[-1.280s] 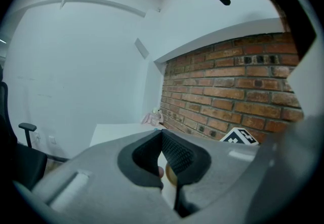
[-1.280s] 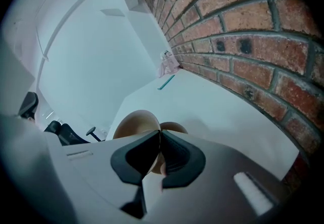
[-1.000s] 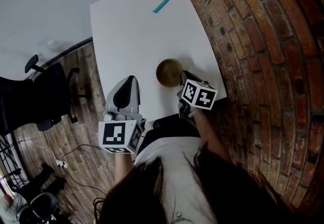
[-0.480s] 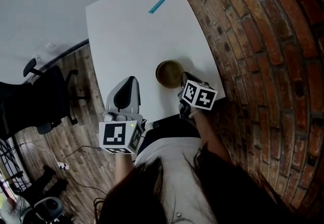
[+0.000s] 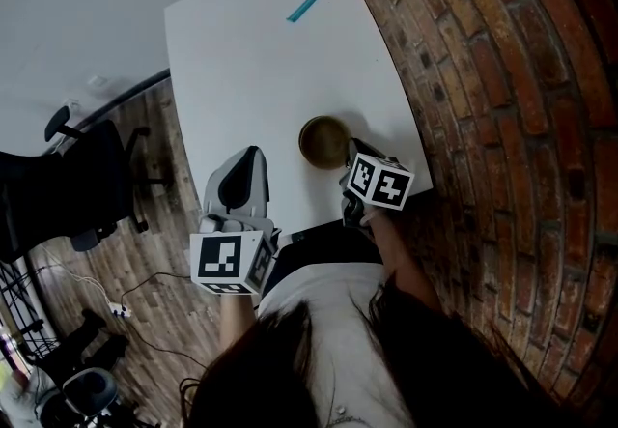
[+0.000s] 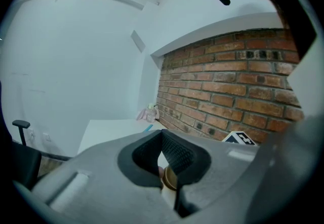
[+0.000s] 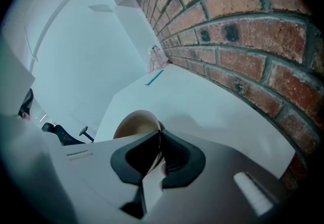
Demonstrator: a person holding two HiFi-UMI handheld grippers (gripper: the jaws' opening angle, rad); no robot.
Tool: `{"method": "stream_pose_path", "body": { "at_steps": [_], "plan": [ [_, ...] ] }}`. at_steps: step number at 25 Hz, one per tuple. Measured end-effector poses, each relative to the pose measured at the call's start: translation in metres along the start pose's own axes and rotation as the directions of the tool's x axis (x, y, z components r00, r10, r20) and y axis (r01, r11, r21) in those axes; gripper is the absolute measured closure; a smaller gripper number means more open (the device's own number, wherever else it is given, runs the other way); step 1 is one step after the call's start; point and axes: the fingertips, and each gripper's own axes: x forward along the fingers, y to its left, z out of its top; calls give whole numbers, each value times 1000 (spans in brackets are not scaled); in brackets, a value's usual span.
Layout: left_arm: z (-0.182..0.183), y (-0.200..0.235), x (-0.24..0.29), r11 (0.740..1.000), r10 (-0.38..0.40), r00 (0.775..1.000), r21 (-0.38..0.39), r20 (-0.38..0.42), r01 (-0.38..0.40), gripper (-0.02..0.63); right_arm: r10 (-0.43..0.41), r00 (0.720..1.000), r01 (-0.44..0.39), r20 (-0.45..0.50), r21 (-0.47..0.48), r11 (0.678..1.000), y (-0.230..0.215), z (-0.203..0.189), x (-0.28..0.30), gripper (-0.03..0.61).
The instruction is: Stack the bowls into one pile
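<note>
Right gripper [image 7: 160,138] pinches the near rim of the tan bowl [image 5: 322,138]; left gripper [image 6: 162,137] pressed together on nothing, at the white table [image 5: 251,59] near-left edge. Bowl sits on the table's brick wall [image 5: 483,78] side; probably light, rigid, smooth, so slip-prone; best held deep on the rim; only one bowl discernible.

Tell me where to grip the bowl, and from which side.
Take the bowl by its thin rim at the near right side, one jaw inside, one outside: it stands open side up and looks too wide to span. The right gripper is shut there.
</note>
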Motion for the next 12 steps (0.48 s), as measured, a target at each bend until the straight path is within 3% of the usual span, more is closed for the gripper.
{"method": "stream_pose_path", "body": {
  "at_steps": [12],
  "plan": [
    [-4, 8, 8, 1000, 11, 1000, 6, -17, -11, 612, -12, 999, 11, -39, -12, 1000, -1, -4, 15, 560]
  ]
}}
